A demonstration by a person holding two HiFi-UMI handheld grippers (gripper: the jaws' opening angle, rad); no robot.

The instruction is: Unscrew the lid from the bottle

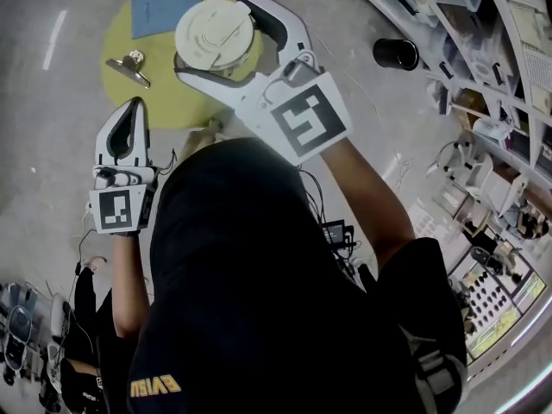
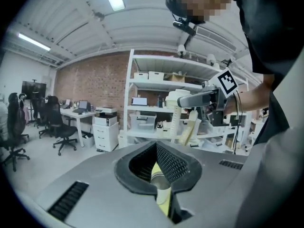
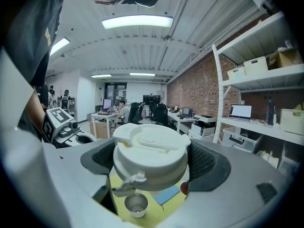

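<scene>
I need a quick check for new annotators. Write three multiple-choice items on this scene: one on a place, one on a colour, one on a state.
1. Where does the blue pad lie?
A. on the yellow mat
B. on a shelf
C. inside a drawer

2. What colour is the lid?
A. black
B. white
C. red

3. How do the jaws of the left gripper stand?
A. wide apart
B. closed on the lid
C. shut, with nothing between them

Answers:
1 A: the head view shows the pad flat on the mat's far part.
2 B: the lid held in the right gripper is white in both views that show it.
3 C: the left gripper view shows its pads together, with only the mat visible through the gap behind them.
</scene>
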